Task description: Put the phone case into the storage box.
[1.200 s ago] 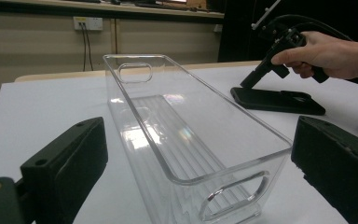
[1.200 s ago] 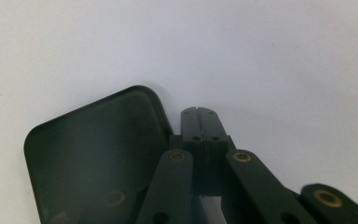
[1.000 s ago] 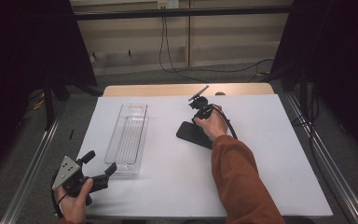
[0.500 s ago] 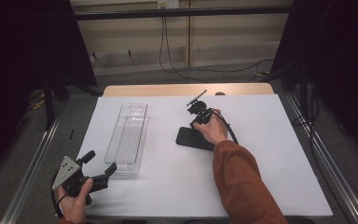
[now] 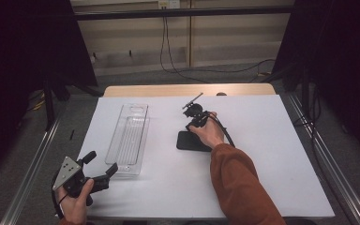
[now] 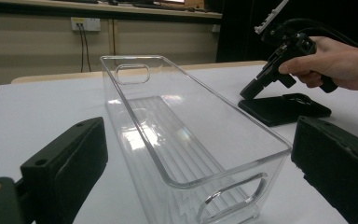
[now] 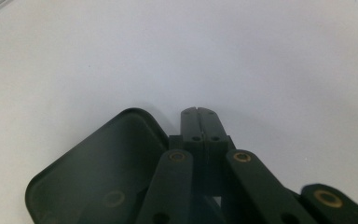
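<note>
A white, smooth, matte sheet is covering the bench [image 5: 262, 187], leaving a strip of pale wood showing along the far edge. Grey carpet is surrounding it, black curtains are hanging at both sides, and a beige wall with a socket and trailing cables is standing behind.

A clear plastic bin [image 5: 129, 137], long, rectangular and ribbed along its floor, with oval handle cut-outs at both ends, is lying left of centre, its length running from the near edge toward the far edge.

A flat black case [image 5: 190, 141] with rounded corners and a dull finish is lying near the bench's middle, well apart from the bin.

The right gripper [image 5: 198, 123] is pointing down just beside the case's far edge, with the person's hand wrapped around it and an orange sleeve trailing back to the near edge. Its jaws are clenched together, grasping nothing; whether the tips are touching the case is unclear.

The left gripper [image 5: 101, 168] is hovering at the near left corner, just short of the bin's near end, with its jaws released and spread wide.
</note>
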### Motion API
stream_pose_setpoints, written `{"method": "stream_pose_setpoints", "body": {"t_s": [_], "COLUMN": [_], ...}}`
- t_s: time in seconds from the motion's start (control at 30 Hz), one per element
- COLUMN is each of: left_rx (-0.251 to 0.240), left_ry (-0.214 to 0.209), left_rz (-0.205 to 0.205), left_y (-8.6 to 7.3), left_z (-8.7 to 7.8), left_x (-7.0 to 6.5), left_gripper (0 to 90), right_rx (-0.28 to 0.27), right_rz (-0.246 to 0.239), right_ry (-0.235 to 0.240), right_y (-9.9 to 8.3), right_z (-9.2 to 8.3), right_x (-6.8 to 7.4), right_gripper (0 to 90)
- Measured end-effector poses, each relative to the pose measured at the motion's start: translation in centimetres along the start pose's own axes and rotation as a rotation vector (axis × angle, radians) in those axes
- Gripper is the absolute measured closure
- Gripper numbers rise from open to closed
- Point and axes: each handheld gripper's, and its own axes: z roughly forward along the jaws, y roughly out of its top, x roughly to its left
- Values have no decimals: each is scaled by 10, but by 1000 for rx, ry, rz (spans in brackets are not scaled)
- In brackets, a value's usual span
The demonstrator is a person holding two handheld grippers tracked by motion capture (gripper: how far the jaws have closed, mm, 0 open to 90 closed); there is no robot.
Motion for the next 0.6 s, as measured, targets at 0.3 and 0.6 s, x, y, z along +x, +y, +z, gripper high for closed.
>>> {"method": "stream_pose_setpoints", "body": {"t_s": [0.3, 0.6], "left_rx": [-1, -2], "left_ry": [1, -2], "left_rz": [0, 0], "left_y": [0, 0], "left_z": [0, 0], "left_x": [0, 0], "left_gripper": [36, 36], "right_rx": [-12, -19], "right_rz": [-13, -41], "right_ry": [32, 60], "right_y": [-4, -2], "right_z": [-1, 3], "right_x": [8, 22], "right_gripper": [900, 900]}}
